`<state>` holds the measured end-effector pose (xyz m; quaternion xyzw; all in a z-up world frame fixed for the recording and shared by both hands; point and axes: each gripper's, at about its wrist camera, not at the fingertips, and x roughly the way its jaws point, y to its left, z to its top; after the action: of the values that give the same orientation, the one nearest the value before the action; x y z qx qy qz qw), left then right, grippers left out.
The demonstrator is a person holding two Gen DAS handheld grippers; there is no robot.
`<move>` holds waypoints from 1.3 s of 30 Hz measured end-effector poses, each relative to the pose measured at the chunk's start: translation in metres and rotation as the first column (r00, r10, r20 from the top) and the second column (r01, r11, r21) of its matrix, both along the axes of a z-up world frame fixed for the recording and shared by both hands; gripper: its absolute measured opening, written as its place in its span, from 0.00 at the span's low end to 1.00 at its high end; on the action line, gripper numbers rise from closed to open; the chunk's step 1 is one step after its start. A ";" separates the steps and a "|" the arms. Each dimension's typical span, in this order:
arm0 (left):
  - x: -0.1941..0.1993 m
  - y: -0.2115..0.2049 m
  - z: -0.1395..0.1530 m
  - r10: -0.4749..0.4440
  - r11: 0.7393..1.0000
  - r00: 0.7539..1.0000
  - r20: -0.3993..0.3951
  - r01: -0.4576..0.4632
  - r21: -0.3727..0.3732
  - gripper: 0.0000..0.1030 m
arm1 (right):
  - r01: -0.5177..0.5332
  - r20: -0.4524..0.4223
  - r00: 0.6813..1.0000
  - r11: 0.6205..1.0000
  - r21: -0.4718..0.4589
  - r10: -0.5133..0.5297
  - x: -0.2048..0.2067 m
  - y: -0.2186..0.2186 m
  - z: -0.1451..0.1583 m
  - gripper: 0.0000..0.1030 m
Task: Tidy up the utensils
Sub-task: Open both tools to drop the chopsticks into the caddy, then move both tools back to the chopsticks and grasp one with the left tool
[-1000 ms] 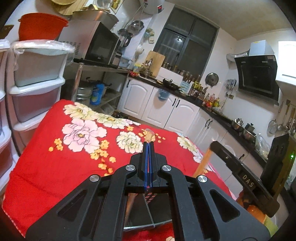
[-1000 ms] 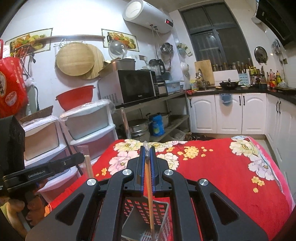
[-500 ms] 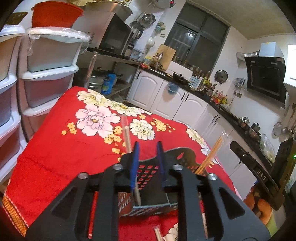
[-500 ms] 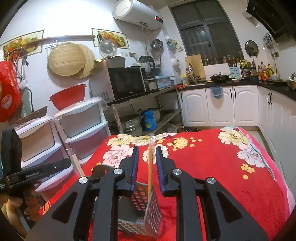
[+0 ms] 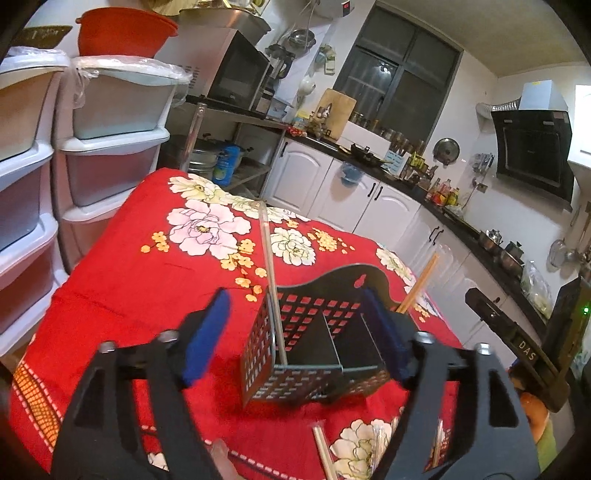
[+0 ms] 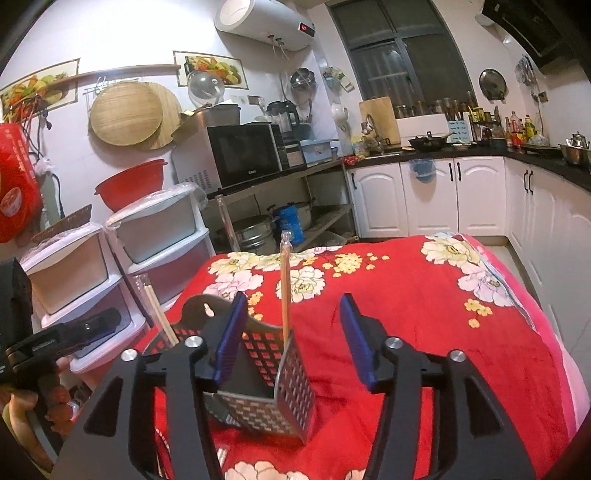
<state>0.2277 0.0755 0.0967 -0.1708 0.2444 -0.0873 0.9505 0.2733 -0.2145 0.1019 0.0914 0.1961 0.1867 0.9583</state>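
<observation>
2 wrapped chopsticks (image 5: 271,280) upright, perforated caddy (image 5: 314,354)

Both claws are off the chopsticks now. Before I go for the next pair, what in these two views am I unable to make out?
- Basket floor, both views: walls and divider hide where the wrapped chopsticks rest.
- Loose chopsticks on the cloth, left view: cut by the bottom edge and left claw frame; count unclear.
- Basket's left compartment, right view: behind a right claw finger.
- Water heater display: too small to read.
</observation>
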 end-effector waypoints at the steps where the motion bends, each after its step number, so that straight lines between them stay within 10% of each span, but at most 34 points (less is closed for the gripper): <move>1: -0.002 0.000 -0.001 0.003 1.000 1.000 -0.001 -0.003 0.001 0.75 | 0.000 -0.002 1.000 1.000 -0.001 0.000 -0.002 0.000 0.000 0.51; 9: -0.020 0.004 -0.010 0.016 1.000 1.000 -0.018 -0.017 0.000 0.89 | -0.003 -0.021 1.000 1.000 -0.023 0.003 -0.024 -0.003 -0.010 0.62; 39: -0.081 0.045 -0.085 0.096 0.993 0.965 -0.242 -0.109 -0.039 0.88 | -0.100 -0.262 0.963 0.985 -0.143 0.059 -0.072 0.005 -0.073 0.68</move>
<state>0.1463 0.1205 0.0117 -0.2173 0.3458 -0.0230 0.9125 0.2013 -0.2093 0.0289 0.0322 0.3358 0.1960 0.9208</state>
